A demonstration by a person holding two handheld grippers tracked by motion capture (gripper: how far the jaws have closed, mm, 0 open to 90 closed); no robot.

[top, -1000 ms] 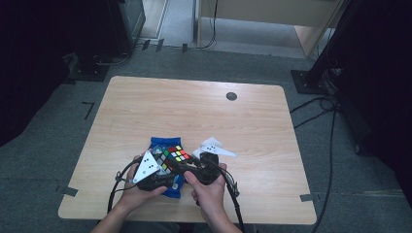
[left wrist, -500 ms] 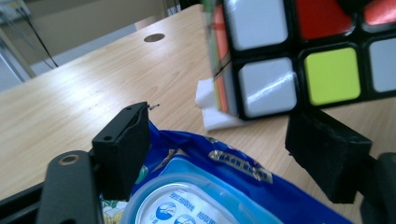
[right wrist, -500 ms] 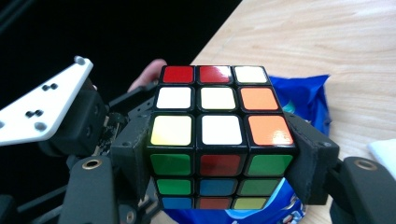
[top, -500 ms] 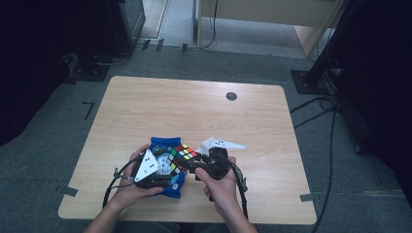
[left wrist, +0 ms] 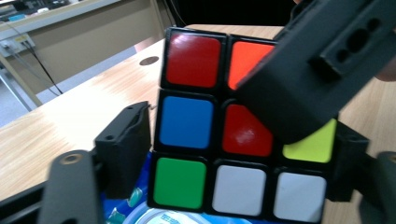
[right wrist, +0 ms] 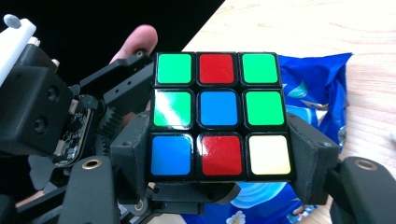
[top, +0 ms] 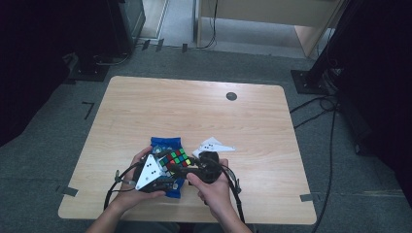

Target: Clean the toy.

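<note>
I pinch the cube (right wrist: 219, 116) in my right gripper (right wrist: 219, 179) near the table's (top: 145, 111) front edge, so my left gripper (left wrist: 233, 154), maybe loose, can turn it.

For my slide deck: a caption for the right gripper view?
Right gripper clamps a scrambled puzzle cube above a blue packet.

your two forearms come in from the near edge of the worktop, hands close together. your left tool (top: 163, 172) sits low at the left, grey plate up, its jaws having just eased closer, the left one standing clear. your right tool (top: 177, 170) points leftward, both jaws pressed against opposite sides of what it grips.
</note>
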